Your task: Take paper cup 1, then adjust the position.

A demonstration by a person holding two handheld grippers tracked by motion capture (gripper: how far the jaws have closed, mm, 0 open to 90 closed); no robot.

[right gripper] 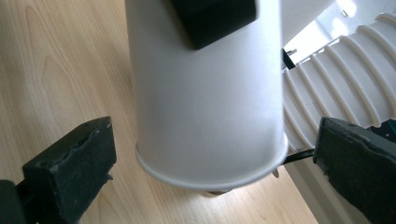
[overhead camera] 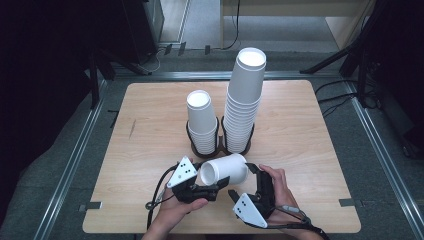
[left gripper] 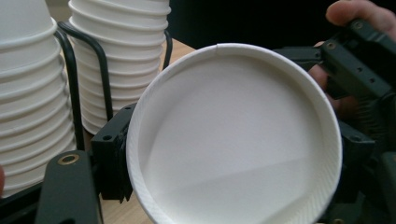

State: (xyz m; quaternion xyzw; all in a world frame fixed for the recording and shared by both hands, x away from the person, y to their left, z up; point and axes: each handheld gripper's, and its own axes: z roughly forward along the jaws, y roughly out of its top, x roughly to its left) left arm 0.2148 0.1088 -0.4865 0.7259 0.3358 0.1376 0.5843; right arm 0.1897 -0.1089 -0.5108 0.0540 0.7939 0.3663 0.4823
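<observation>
Cup stacks (left gripper: 32,93) — tops cut off

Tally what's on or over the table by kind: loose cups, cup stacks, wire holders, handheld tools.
Loose paper cup, lying sideways between the tools: 1
Cup stacks: 2, a short stack and a tall stack
Black wire holder with two rings, one around each stack: 1
Handheld tools: 2, the left tool and the right tool
Total: 6
</observation>
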